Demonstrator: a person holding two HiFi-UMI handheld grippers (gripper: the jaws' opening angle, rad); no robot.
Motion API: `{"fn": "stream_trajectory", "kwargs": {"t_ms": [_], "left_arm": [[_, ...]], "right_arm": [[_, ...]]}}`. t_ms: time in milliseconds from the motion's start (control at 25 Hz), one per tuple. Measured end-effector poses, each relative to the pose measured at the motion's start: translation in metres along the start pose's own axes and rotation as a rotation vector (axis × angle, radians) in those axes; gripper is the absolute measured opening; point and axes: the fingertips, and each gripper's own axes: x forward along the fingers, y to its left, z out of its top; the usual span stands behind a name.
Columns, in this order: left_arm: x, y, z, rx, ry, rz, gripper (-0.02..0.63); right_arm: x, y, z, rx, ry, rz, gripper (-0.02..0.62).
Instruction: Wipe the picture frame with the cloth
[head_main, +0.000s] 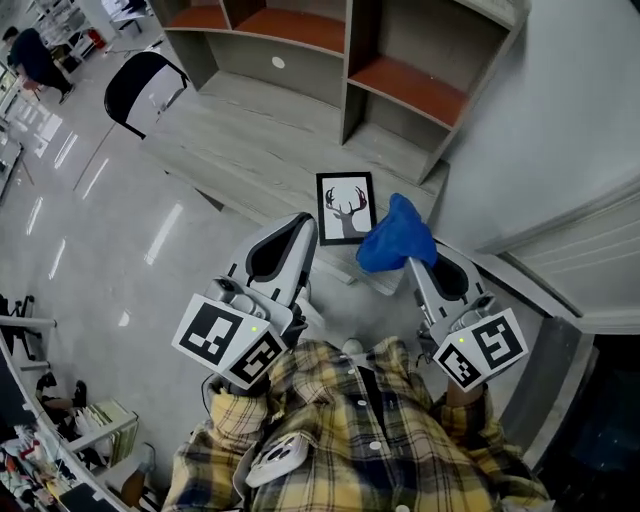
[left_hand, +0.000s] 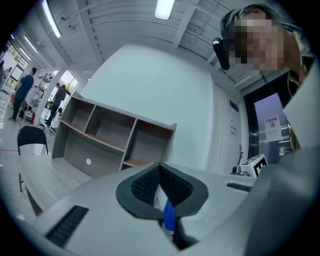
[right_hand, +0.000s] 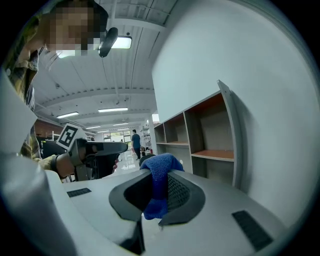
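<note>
Presently, note the blue cloth (head_main: 397, 235) clamped between the fingers of the right gripper (right_hand: 159, 174), bunched and spilling over their tips. Note the left gripper (left_hand: 160, 167) with fingers closed tip to tip on nothing; leave unnamed the thin blue sliver low behind its pads. Locate the picture frame (head_main: 346, 207) on the grey surface (head_main: 235, 140), toward its near right end, in front of the shelf unit (head_main: 330, 50) and just left of the cloth; cannot tell whether flat or propped. Treat the cloth as soft, light and limp: keep hold of a deep fold. Treat the frame as light, rigid, probably glazed and liable to slide: steady by the black border, not the face, and wipe with light pressure.
</note>
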Motion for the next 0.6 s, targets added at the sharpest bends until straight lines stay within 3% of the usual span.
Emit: {"fn": "stream_trajectory", "kwargs": {"t_ms": [400, 600], "left_arm": [[0.052, 0.128, 0.038, -0.007, 0.070, -0.110, 0.005], [0.076, 0.175, 0.036, -0.025, 0.123, -0.158, 0.005]], "right_arm": [[0.123, -0.024, 0.021, 0.032, 0.024, -0.164, 0.041], [0.170, -0.032, 0.018, 0.041, 0.061, -0.219, 0.041]]}}
